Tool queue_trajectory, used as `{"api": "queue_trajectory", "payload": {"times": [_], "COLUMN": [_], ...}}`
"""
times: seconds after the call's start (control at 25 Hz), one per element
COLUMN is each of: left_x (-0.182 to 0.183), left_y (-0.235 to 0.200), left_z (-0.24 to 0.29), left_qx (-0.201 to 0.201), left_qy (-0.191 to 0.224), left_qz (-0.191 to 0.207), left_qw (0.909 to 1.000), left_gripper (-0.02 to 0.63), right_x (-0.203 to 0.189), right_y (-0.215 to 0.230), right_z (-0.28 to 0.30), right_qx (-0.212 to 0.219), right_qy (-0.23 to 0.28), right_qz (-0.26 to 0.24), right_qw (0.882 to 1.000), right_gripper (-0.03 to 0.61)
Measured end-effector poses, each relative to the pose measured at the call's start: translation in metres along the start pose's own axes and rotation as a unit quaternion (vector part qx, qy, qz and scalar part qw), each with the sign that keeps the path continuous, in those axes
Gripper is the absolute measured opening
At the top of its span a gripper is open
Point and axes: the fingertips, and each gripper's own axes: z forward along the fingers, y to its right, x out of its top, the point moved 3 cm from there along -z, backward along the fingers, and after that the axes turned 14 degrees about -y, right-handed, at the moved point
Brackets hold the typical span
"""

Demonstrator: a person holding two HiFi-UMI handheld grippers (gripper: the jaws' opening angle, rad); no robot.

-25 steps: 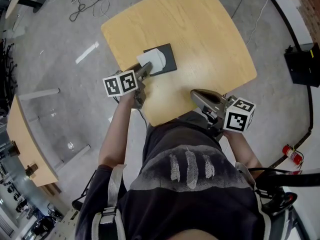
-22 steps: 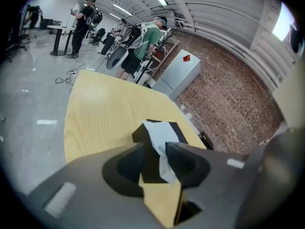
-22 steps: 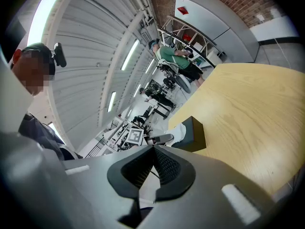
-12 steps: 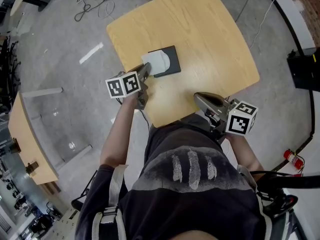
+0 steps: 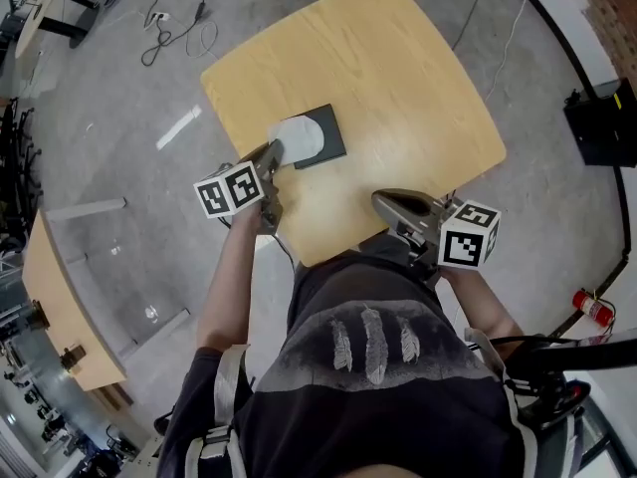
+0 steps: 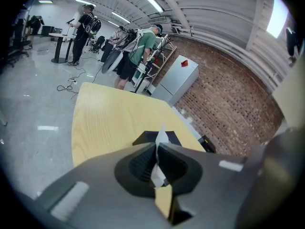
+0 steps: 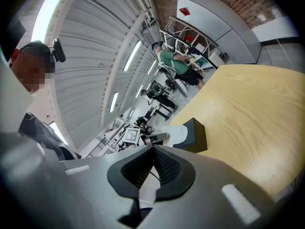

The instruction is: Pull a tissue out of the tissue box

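- The table (image 5: 398, 88) is carrying the tissue box (image 5: 330, 139) on its wooden top. The box is lying flat, nearer the table's left edge than its right.
- The tissue box is showing as a low, dark block in the right gripper view. It is likely light, so a brisk pull may lift it or drag it along.
- The right claw (image 5: 379, 199) is hovering well apart from the tissue box, over the near edge of the table on the person's right. Its jaws are clenched together on nothing, as the right gripper view (image 7: 153, 148) is showing.
- The left claw (image 5: 274, 151) is reaching in at the near-left side of the tissue box. It is clenched on the tissue, with the white sheet passing between its pads (image 6: 167, 162).
- The tissue (image 5: 297, 137) is coming out of the top of the tissue box and spreading toward the box's left side, where the left claw is gripping its free edge.
- Handling judgement: the tissue is looking thin, soft and limp, with almost no weight. It will probably tear if jerked or pulled sideways against the opening.
- Grip judgement: the free edge above the tissue box is the sound place to hold, with enough sheet between the pads that it is not slipping out. A slow pull away from the box is suiting this material.
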Motion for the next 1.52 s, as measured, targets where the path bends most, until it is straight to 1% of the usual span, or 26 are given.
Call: {"api": "queue_trajectory", "payload": {"times": [0.16, 0.36, 0.48, 0.6, 0.72, 0.84, 1.0, 1.12, 1.2, 1.28, 1.36, 1.52], "left_x": [0.003, 0.004, 0.015, 0.025, 0.018, 0.011, 0.009, -0.008, -0.017, -0.008, 0.006, 0.005], "left_y": [0.004, 0.024, 0.018, 0.016, 0.023, 0.03, 0.047, 0.072, 0.086, 0.084, 0.07, 0.058], "left_z": [-0.008, -0.003, -0.014, -0.022, -0.023, -0.022, -0.029, -0.019, 0.004, 0.01, 0.0, -0.02], "left_qx": [0.01, -0.002, -0.003, -0.007, -0.007, -0.007, 0.002, 0.009, -0.001, -0.008, -0.002, 0.004], "left_qy": [0.013, 0.021, 0.024, 0.03, 0.034, 0.035, 0.043, 0.064, 0.061, 0.062, 0.067, 0.074], "left_qz": [0.002, 0.005, 0.008, 0.014, 0.014, 0.009, 0.015, 0.016, 0.02, 0.023, 0.022, 0.014], "left_qw": [0.9999, 0.9998, 0.9997, 0.9994, 0.9993, 0.9993, 0.9989, 0.9978, 0.9979, 0.9978, 0.9975, 0.9971], "left_gripper": [0.005, 0.005, 0.005, 0.005, 0.005, 0.005, 0.005, 0.005, 0.005, 0.005, 0.005, 0.005], "right_x": [0.002, 0.0, 0.006, 0.012, 0.008, 0.006, 0.005, -0.012, -0.029, -0.024, -0.012, -0.014], "right_y": [0.004, 0.009, 0.007, 0.006, 0.009, 0.007, 0.002, 0.016, 0.033, 0.041, 0.036, 0.023], "right_z": [-0.004, -0.02, -0.01, -0.005, -0.015, -0.028, -0.046, -0.075, -0.092, -0.084, -0.065, -0.053], "right_qx": [0.007, 0.008, 0.007, 0.003, 0.0, -0.002, 0.008, 0.026, 0.023, 0.018, 0.021, 0.025], "right_qy": [0.0, 0.015, 0.021, 0.016, 0.014, 0.021, 0.025, 0.017, 0.027, 0.031, 0.029, 0.016], "right_qz": [-0.002, -0.008, -0.008, -0.013, -0.014, -0.02, -0.028, -0.041, -0.034, -0.03, -0.03, -0.028], "right_qw": [1.0, 1.0, 1.0, 1.0, 1.0, 1.0, 0.999, 0.999, 0.999, 0.999, 0.999, 0.999], "right_gripper": [-0.015, -0.015, -0.015, -0.015, -0.015, -0.015, -0.015, -0.015, -0.015, -0.015, -0.015, -0.015]}}
